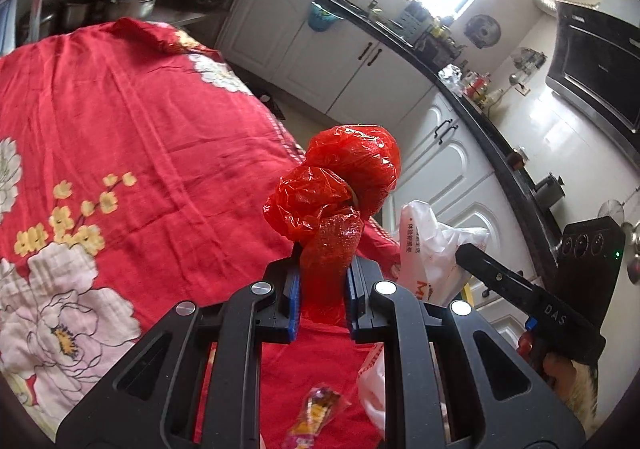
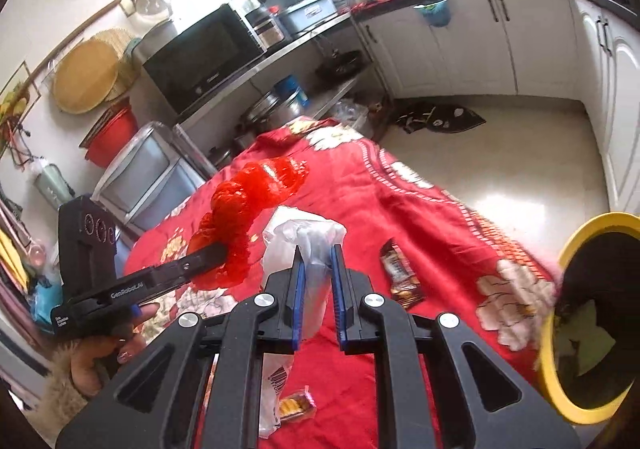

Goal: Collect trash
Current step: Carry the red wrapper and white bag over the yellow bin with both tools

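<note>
My left gripper point(image 1: 322, 273) is shut on a crumpled red plastic bag point(image 1: 344, 185) and holds it up above the red flowered tablecloth point(image 1: 132, 153). The same red bag point(image 2: 248, 205) and the left gripper point(image 2: 218, 255) show at the left of the right wrist view. My right gripper point(image 2: 318, 281) is shut on a white plastic bag point(image 2: 296, 237), which also shows in the left wrist view point(image 1: 428, 249). A brown snack wrapper point(image 2: 402, 277) and a small orange wrapper point(image 2: 296, 407) lie on the cloth. A yellow-rimmed trash bin point(image 2: 560, 329) stands at the right edge.
White cabinets point(image 1: 360, 61) under a black counter point(image 1: 480, 117) run along the far side. A microwave point(image 2: 204, 57) sits on a steel shelf with pots below. A dark mat point(image 2: 440, 119) lies on the tiled floor.
</note>
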